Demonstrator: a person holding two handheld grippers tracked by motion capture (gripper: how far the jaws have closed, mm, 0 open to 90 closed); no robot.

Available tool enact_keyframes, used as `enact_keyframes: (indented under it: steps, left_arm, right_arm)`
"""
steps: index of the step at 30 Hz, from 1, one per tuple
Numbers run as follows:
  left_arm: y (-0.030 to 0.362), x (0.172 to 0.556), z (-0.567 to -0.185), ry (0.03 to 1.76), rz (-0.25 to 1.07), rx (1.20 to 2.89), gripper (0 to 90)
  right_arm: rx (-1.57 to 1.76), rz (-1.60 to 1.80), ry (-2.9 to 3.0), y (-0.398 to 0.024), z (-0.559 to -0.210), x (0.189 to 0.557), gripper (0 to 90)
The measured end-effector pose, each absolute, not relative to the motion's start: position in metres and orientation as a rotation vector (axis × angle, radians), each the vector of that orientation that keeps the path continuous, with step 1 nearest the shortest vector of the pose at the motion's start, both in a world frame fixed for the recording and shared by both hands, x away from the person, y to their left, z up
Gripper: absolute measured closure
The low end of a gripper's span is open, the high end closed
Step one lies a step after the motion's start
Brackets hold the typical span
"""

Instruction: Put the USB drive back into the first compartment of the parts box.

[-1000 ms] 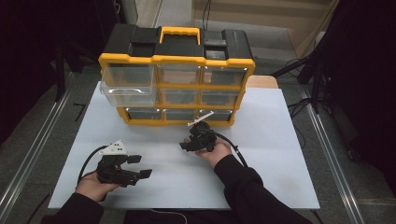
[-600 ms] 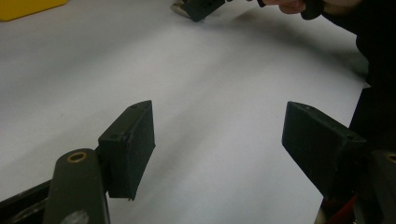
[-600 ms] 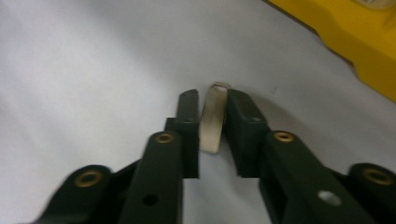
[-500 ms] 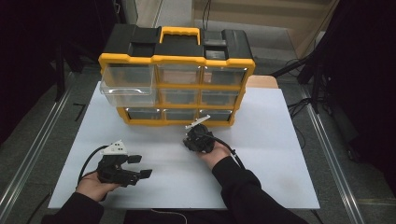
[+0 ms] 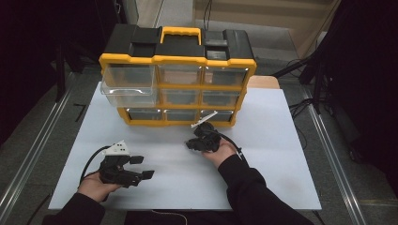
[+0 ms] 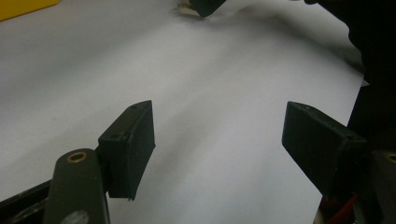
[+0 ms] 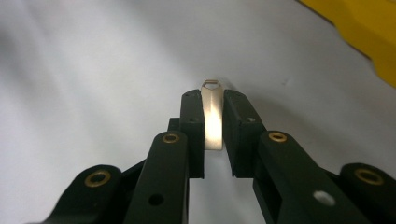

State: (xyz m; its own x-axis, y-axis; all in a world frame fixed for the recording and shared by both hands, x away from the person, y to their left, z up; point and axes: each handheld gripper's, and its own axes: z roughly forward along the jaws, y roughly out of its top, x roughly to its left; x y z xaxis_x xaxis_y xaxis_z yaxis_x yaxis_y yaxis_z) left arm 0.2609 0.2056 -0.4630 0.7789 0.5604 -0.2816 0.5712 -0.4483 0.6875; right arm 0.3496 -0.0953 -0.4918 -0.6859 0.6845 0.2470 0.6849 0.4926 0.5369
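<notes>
Metal strip (image 7: 212, 116): one small, flat, shiny piece with a hole at its tip, pinched between the jaws of the right gripper (image 5: 202, 138) over the middle of the white board (image 5: 281, 154), just in front of the organizer's bottom row. In the right gripper view its jaws are nearly closed, their pads pressed on both faces of the strip, whose tip pokes past them.

Left gripper (image 5: 129, 169): held low near the board's front left corner, jaws spread wide, nothing between them.

Drawer organizer (image 5: 178, 84): one yellow-and-black cabinet along the board's far edge, nine clear drawers in three rows; the top-left drawer (image 5: 127, 84) is pulled out toward the person.

Step in hand, as judged: carrying the strip, probably toward a drawer. The next move would call for lifting it over that open drawer's front wall and parting the jaws there.

Count: two grippers, one strip, one organizer.
</notes>
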Motion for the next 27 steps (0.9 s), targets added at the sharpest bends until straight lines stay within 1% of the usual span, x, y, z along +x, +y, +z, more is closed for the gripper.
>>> enact_keyframes:
  steps: [13, 27]
  left_arm:
    - [0.206, 0.26, -0.462, 0.834, -0.016, 2.135, 26.7]
    - [0.206, 0.259, -0.462, 0.829, -0.02, 2.142, 26.8]
  right_arm:
    - [-1.048, -0.982, -2.681, -0.115, -0.467, 0.342, 76.8]
    - [-0.824, -0.987, -2.673, -0.119, -0.445, 0.341, 76.8]
